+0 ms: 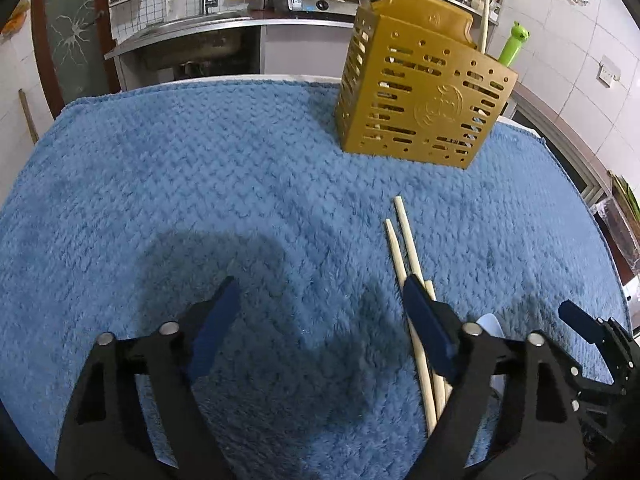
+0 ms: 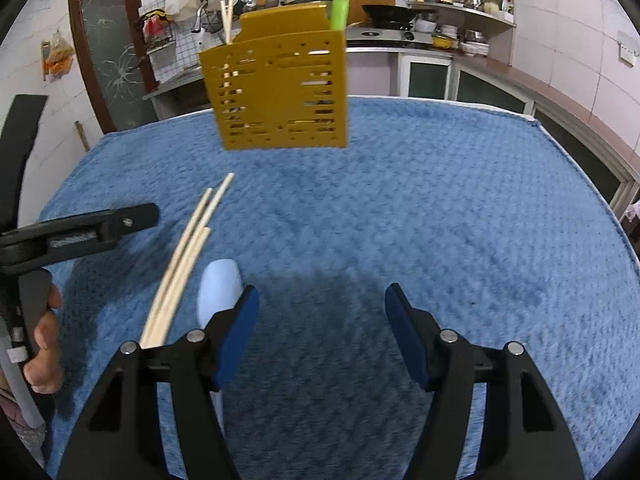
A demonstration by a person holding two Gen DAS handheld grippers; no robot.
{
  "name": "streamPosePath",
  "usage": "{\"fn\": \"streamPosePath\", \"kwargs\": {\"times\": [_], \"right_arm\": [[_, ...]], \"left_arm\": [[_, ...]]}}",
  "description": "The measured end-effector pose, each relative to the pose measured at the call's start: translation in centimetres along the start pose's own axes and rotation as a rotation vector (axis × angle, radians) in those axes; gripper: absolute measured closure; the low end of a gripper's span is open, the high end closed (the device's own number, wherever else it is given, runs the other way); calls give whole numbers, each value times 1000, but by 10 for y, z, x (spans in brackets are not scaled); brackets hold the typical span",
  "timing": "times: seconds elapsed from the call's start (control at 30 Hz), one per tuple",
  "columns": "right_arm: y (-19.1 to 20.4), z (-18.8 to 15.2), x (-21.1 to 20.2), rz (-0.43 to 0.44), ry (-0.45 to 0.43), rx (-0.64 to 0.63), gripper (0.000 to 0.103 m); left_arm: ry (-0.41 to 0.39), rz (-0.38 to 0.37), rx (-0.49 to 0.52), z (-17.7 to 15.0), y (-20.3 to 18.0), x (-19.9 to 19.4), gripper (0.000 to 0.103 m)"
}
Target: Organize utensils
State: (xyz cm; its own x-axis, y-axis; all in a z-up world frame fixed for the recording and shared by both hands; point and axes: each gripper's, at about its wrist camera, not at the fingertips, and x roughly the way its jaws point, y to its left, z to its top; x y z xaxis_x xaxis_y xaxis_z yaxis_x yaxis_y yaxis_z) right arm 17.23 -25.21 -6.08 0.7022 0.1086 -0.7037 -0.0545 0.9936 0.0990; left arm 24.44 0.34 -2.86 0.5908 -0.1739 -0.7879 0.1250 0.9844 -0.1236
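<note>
Items on the quilted blue fleece cloth (image 1: 200, 184), one cloth in all:

- Perforated gold plastic utensil holder (image 1: 420, 92), box-shaped, standing upright: one.
- Loose pale wooden chopsticks (image 2: 188, 248) lying side by side on the cloth: three counted in the right wrist view; the left wrist view shows two tips clearly, with a third partly hidden.
- Pale wooden chopsticks standing in the holder (image 2: 228, 20): at least three; two at one end, one at the other; the exact total cannot be told.
- Bright green plastic frog-headed handle (image 2: 340, 4) standing in the holder: one.
- Pale blue rounded spoon (image 2: 220, 284) lying beside the loose chopsticks: one.
</note>
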Motion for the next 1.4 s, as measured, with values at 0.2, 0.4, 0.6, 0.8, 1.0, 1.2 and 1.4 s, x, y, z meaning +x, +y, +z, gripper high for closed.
{"fn": "streamPosePath", "kwargs": {"times": [0.2,0.4,0.6,0.8,1.0,1.2,1.4], "right_arm": [[11,0,5,29,23,-15,38],[19,0,9,49,46,-20,40],[24,-4,17,71,86,-20,57],[23,-1,21,90,92,-6,72],[24,0,20,107,88,-22,103],[14,2,17,110,74,-1,103],[2,5,13,112,70,23,103]], "left_arm": [[39,-34,-6,4,-7,12,42],[58,-40,27,14,-21,23,64],[74,-37,43,19,-29,32,83],[88,-32,56,25,-32,39,85],[98,-13,72,31,-40,42,85],[83,-37,82,30,-43,29,85],[106,-43,95,28,-47,28,85]]}}
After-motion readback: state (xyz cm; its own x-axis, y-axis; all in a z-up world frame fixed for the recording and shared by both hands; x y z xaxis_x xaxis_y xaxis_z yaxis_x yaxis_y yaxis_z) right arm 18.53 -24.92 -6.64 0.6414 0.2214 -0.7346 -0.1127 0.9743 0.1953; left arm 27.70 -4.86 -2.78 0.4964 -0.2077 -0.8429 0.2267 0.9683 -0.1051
